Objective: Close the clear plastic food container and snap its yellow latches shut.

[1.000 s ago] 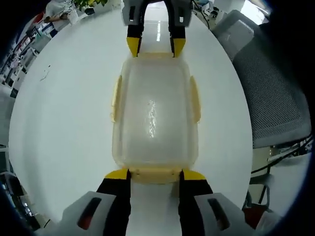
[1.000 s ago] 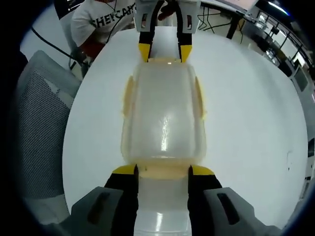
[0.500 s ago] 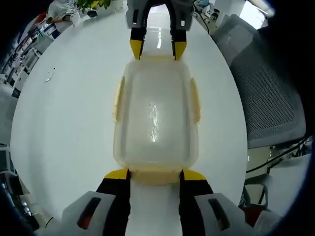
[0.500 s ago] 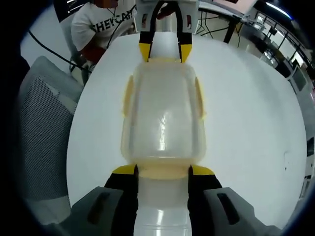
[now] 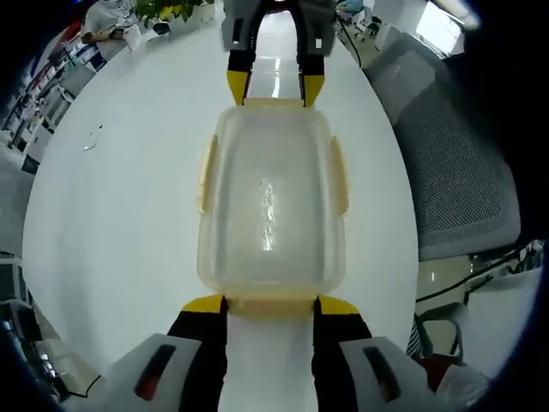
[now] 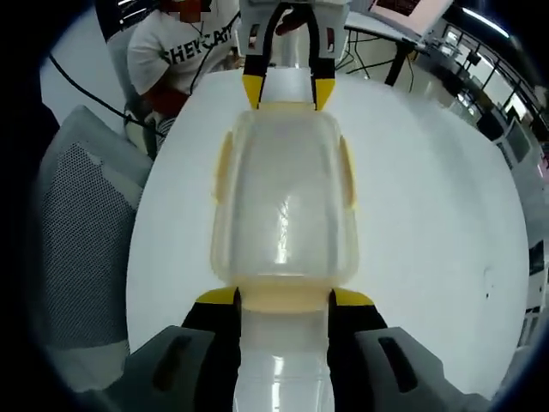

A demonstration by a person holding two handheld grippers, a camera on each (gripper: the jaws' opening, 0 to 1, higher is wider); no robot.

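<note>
In the left gripper view, the left claw [image 5: 269, 302] rises from the bottom centre of the frame. Its 2 yellow-tipped jaws stand apart, 1 at each side of the near end latch [image 5: 269, 305] of the clear container [image 5: 270, 206]; whether they press on it cannot be told. The container sits in the centre of the frame on the white desk [image 5: 120, 215], lid on, long axis running away from the camera. 1 yellow side latch [image 5: 204, 172] lies along its left edge and 1 along its right edge [image 5: 340, 176]. At the far end, top centre, the right claw [image 5: 273, 86] reaches in, jaws apart and tips touching the far rim. A grey mesh chair [image 5: 455, 172] stands at the right of the frame beyond the desk edge.

In the right gripper view, the right claw [image 6: 283, 297] rises from the bottom centre, jaws apart, flanking the near end of the container [image 6: 283, 206]. The left claw [image 6: 287, 90] enters at top centre, jaws apart at the far end. A grey mesh chair [image 6: 77, 240] stands at the left. A person in a white printed shirt [image 6: 184, 47] sits at upper left.
</note>
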